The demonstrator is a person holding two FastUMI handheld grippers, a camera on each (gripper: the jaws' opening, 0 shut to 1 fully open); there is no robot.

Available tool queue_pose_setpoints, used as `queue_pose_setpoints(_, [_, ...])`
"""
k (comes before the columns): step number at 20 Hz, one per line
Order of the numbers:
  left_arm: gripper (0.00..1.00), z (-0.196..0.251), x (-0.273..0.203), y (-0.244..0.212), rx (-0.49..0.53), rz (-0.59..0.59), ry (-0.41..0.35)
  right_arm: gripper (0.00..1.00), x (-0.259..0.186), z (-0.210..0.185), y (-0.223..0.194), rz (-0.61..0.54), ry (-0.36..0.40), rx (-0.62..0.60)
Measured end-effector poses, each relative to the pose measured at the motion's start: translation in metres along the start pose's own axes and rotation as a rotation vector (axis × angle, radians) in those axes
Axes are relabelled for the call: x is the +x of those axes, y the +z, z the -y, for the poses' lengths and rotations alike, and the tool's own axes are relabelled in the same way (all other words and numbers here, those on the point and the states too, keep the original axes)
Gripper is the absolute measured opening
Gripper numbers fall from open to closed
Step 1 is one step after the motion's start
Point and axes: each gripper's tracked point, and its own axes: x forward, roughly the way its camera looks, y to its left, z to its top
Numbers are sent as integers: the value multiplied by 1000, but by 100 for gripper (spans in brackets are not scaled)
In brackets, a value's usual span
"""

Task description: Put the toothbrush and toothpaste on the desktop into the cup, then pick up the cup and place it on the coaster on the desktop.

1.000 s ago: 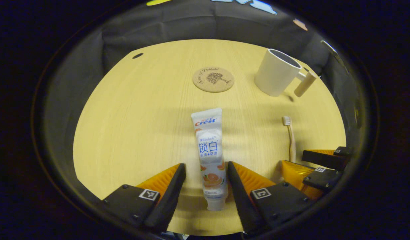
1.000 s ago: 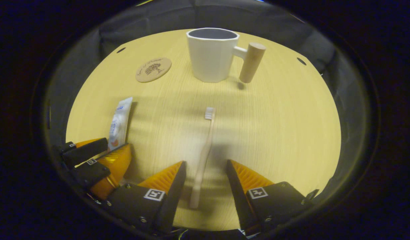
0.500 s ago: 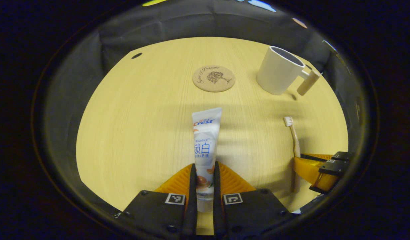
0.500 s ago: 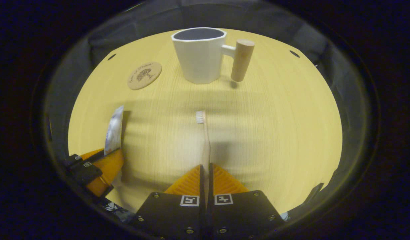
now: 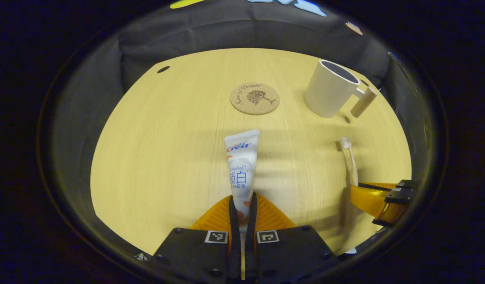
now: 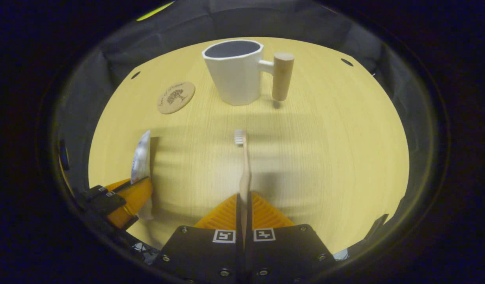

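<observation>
1. Across the left gripper view, the pale wooden desk [image 5: 155,150] spreads out in front of the dark cloth wall, with a small dark hole [image 5: 163,69] near its far left edge.
2. At the bottom centre of that view, the left gripper [image 5: 242,205] has its fingers pressed together on the cap end of the toothpaste [image 5: 241,165]; the tube points away from the camera with its flat crimped end farthest off.
3. Beyond the tube, well apart from it, the round cork coaster [image 5: 254,98] lies flat on the desk with nothing on it.
4. To the right of the coaster, the white cup [image 5: 328,94] stands upright on the desk, its wooden handle [image 5: 363,102] pointing right.
5. Near the right edge, the toothbrush [image 5: 349,157] runs into the other gripper, bristle end toward the cup.
6. At the left edge of the right gripper view, the left gripper [image 6: 126,195] holds the toothpaste [image 6: 141,159].
7. Farther back, the coaster [image 6: 176,97] sits left of the cup [image 6: 234,75], apart from it.
8. At bottom centre, the right gripper [image 6: 243,201] has its fingers clamped on the toothbrush [image 6: 244,165] handle, the bristle head toward the cup and well short of it.
</observation>
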Motion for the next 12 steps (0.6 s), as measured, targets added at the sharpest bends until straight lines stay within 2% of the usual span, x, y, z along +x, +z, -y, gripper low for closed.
queue_pose_setpoints(7, [12, -1, -18, 24, -17, 71, -19, 2, -57, 2, 56, 181, 43, 79])
queue_pose_setpoints(12, [12, -7, -28, 36, -31, 94, -20, 3, -79, -3, 101, 269, 75, 104])
